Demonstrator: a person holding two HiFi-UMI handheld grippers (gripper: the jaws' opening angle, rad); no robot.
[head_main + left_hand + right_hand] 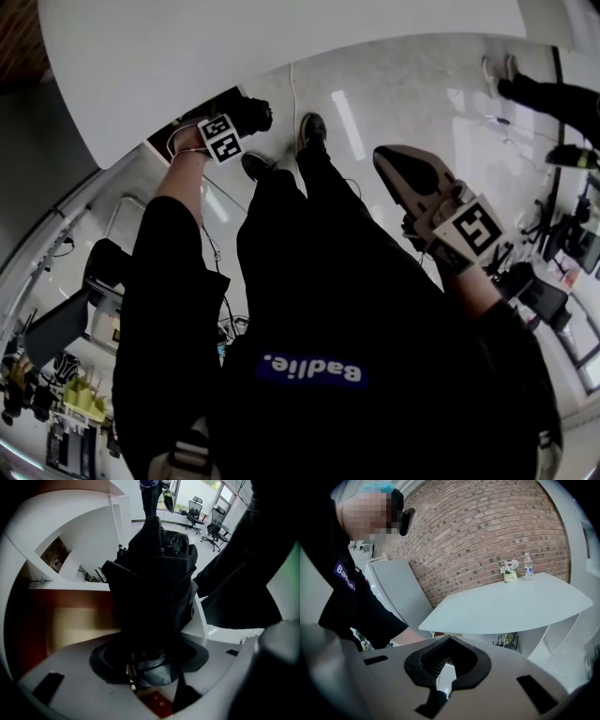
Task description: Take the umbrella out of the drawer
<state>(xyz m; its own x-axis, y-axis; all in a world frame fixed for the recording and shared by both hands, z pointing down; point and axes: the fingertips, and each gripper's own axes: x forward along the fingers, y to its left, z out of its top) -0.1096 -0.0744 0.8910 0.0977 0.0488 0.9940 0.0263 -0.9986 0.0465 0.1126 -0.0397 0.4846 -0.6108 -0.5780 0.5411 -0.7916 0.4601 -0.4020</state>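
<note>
The black folded umbrella (154, 583) fills the middle of the left gripper view, its grey wrapped end down between the jaws. My left gripper (150, 670) points straight down and is shut on it, over the open drawer (70, 625) with its brown wooden bottom. In the head view the left gripper (240, 122) and the umbrella (257, 113) sit at the drawer's edge (157, 142) under the white table (234, 56). My right gripper (392, 164) hangs apart at the right, shut with nothing in it; its pads meet in the right gripper view (443, 677).
The person's black-clad legs and shoes (312, 127) stand between the two grippers. A small flower pot (509, 571) and a water bottle (528, 566) stand on the table by a brick wall. Office chairs (194, 510) stand on the shiny floor beyond.
</note>
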